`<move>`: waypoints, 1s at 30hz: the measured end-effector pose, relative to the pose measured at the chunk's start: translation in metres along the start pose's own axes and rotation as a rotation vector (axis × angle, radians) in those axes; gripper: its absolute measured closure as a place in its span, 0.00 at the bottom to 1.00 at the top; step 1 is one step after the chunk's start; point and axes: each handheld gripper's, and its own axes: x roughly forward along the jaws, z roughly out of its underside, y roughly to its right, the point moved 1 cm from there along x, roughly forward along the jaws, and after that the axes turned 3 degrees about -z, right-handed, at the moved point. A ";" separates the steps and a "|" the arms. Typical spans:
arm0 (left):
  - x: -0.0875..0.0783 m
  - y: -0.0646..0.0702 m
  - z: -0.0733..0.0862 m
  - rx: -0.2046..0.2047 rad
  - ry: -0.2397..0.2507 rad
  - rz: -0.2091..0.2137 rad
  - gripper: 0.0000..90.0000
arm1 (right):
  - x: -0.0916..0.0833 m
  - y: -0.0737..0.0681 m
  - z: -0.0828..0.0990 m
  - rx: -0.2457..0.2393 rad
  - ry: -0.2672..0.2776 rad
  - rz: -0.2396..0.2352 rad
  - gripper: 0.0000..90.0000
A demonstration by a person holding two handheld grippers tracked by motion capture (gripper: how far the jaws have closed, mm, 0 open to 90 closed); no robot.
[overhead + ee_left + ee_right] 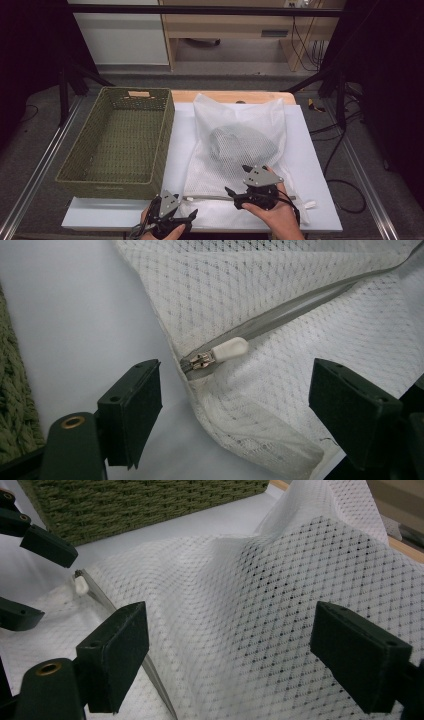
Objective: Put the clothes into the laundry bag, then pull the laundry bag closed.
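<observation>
Laundry bag [240, 145]: white mesh cloth, matt, open diamond weave. Zipper [280, 320]: grey fabric tape, shiny metal slider, smooth white plastic pull [227, 349]. Basket [120, 142], left of frame: olive woven fibre, rough. Table top [310, 165]: smooth matt white. Gripper jaws: matt black plastic.

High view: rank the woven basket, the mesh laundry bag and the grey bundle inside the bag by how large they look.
1. Woven basket and mesh laundry bag: they look alike in size, so I won't rank them.
2. Grey bundle, plainly the smallest, lying inside the bag.
</observation>
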 end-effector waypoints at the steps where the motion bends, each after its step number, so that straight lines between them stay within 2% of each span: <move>1: 0.000 0.000 0.000 -0.001 0.003 -0.003 0.23 | 0.001 -0.001 -0.001 -0.001 0.000 -0.002 0.18; 10: -0.003 -0.005 -0.001 -0.016 0.011 -0.012 0.26 | 0.005 -0.005 -0.007 -0.008 0.001 -0.010 0.22; 18: -0.001 -0.008 0.001 -0.027 -0.010 -0.029 0.31 | 0.009 -0.007 -0.010 -0.012 -0.002 -0.021 0.25; 20: -0.001 -0.010 0.001 -0.029 -0.013 -0.023 0.39 | 0.010 -0.008 -0.012 -0.020 -0.004 -0.024 0.26; 23: -0.002 -0.012 0.001 -0.050 -0.001 -0.023 0.39 | 0.014 -0.008 -0.017 -0.019 0.001 -0.032 0.26; 26: -0.003 -0.013 0.001 -0.046 0.002 -0.029 0.39 | 0.018 -0.008 -0.022 -0.018 0.003 -0.043 0.26; 30: -0.003 -0.012 0.003 -0.062 0.005 -0.029 0.39 | 0.026 -0.012 -0.030 -0.023 -0.003 -0.052 0.30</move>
